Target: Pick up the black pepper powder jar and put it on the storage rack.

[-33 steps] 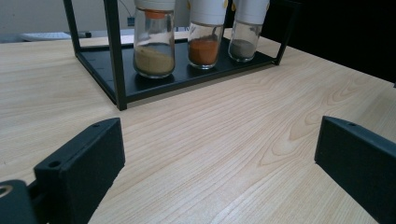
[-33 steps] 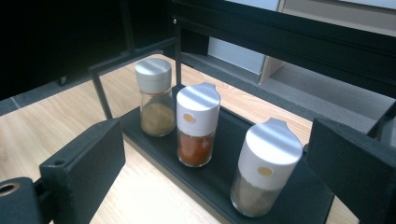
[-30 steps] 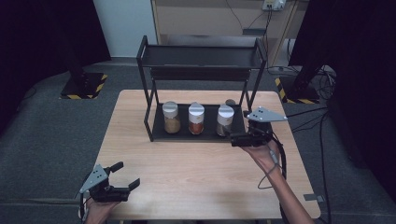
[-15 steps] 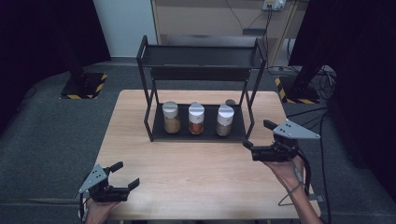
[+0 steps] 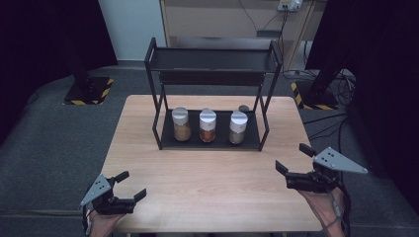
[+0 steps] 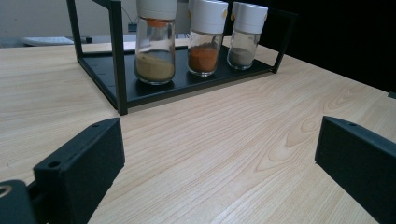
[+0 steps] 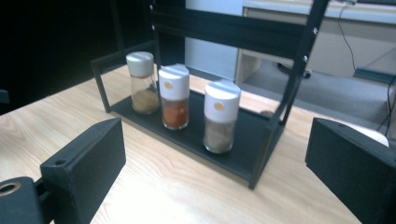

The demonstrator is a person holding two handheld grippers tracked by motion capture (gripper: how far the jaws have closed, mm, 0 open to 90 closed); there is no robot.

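The setting is a laboratory recording station: beyond the right gripper [image 5: 295,163], a bare wooden table [image 5: 207,177] stands on grey carpet [image 5: 49,148], flanked by black curtains [image 5: 375,74], with hazard-striped stand bases [image 5: 88,94], loose cables [image 5: 331,131] and a wall socket [image 5: 290,5] behind.

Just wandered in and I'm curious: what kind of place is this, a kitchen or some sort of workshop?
Probably a lab or recording room, not a kitchen. A bare wooden table stands on grey carpet with dark curtains around it, cables trail on the floor, and only a small black rack with three spice jars is set out.
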